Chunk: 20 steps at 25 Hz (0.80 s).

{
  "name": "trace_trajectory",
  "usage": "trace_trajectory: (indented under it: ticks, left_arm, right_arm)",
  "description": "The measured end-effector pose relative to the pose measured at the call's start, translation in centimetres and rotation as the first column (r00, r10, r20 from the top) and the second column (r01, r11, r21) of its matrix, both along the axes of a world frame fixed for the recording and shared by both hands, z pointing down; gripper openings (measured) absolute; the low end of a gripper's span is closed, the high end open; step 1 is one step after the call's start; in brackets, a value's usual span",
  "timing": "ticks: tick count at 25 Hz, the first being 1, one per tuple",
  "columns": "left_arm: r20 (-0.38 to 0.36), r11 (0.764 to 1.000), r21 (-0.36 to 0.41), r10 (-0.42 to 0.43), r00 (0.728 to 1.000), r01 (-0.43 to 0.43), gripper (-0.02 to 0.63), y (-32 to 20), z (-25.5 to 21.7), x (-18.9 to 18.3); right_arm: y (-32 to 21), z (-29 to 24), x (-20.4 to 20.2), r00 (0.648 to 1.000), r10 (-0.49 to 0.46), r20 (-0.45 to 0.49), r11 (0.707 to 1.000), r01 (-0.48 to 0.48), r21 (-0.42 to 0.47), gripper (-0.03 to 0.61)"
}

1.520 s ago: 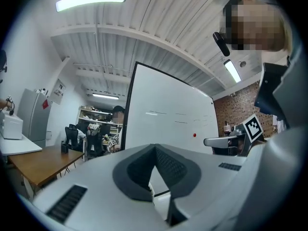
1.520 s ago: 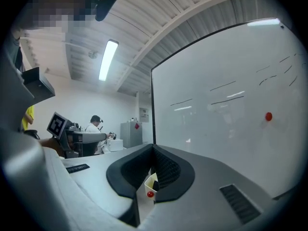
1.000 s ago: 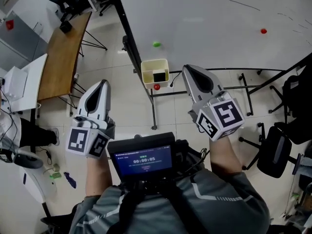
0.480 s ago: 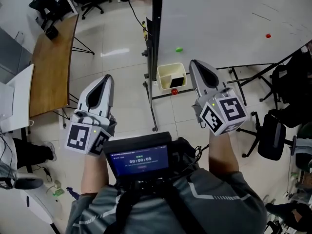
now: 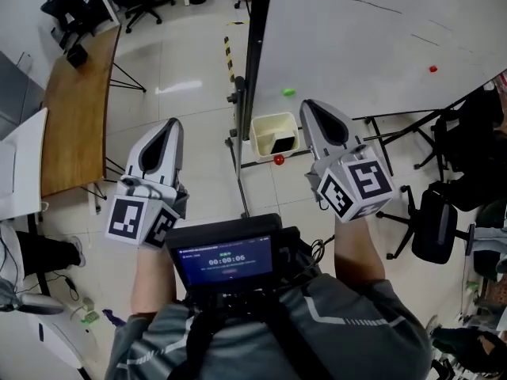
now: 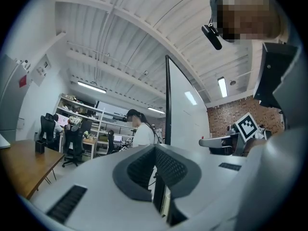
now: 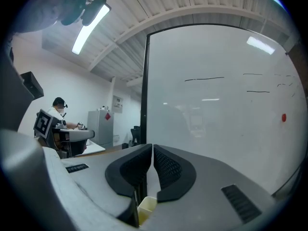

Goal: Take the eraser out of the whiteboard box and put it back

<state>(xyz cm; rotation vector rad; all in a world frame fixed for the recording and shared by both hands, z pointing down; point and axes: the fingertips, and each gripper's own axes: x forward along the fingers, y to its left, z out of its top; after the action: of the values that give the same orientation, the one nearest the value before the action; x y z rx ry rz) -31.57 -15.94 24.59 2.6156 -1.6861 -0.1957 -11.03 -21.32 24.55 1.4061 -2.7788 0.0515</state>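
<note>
A cream whiteboard box hangs at the bottom edge of the whiteboard, with the dark eraser standing inside it. My right gripper is shut and empty, its tip just right of the box and apart from it. In the right gripper view the right gripper faces the board, and the box's rim shows below the jaws. My left gripper is shut and empty, well left of the board's edge. The left gripper points along the board's black frame.
A red magnet sits under the box, a green one above it, and another red one far right. A wooden desk stands left, office chairs right. The board's stand legs cross the floor. A person stands beyond.
Both grippers have travelled sideways with the person. In the head view the board's edge and the box have slid right, and the box now lies closer to the right gripper's tip.
</note>
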Motion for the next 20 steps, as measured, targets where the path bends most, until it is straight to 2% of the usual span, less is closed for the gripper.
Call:
trace_trajectory:
  ticks: [2, 6, 7, 9, 13, 14, 19, 20]
  left_arm:
    - [0.002, 1.000, 0.001, -0.012, 1.000, 0.012, 0.032, -0.7, -0.1, 1.0]
    - [-0.011, 0.999, -0.013, -0.032, 0.999, 0.032, 0.032, -2.0, 0.5, 2.2]
    - [-0.007, 0.999, -0.023, -0.032, 0.999, 0.031, 0.032, -2.3, 0.9, 2.5]
    - [0.003, 0.998, -0.045, -0.033, 0.999, 0.034, 0.032, -3.0, 1.8, 2.8]
    - [0.004, 0.992, -0.096, -0.084, 0.996, 0.084, 0.032, -4.4, 4.4, 2.5]
    - [0.001, 0.989, -0.118, -0.089, 0.996, 0.089, 0.032, -4.7, 5.4, 2.6]
    - [0.023, 0.979, -0.186, -0.076, 0.997, 0.079, 0.032, -5.9, 9.7, 3.5]
    - [0.031, 0.976, -0.201, -0.075, 0.997, 0.080, 0.032, -6.0, 10.7, 3.7]
  right_arm:
    - [-0.7, 0.2, 0.7, 1.000, -0.011, 0.003, 1.000, 0.011, -0.004, 0.086]
    - [-1.7, 1.4, 1.3, 1.000, -0.027, -0.002, 0.999, 0.027, -0.020, 0.088]
    - [-2.0, 1.9, 1.4, 1.000, -0.029, -0.001, 0.999, 0.029, -0.034, 0.110]
    - [-2.6, 3.2, 1.4, 0.999, -0.032, 0.000, 0.997, 0.032, -0.066, 0.147]
    - [-3.8, 7.1, 1.5, 0.999, -0.026, -0.021, 0.989, 0.023, -0.149, 0.153]
    - [-3.9, 8.3, 1.5, 0.999, -0.029, -0.025, 0.984, 0.024, -0.178, 0.182]
    - [-4.6, 13.7, 1.5, 0.998, -0.023, -0.051, 0.960, 0.008, -0.280, 0.199]
    - [-4.6, 14.8, 1.5, 0.998, -0.022, -0.058, 0.954, 0.004, -0.299, 0.224]
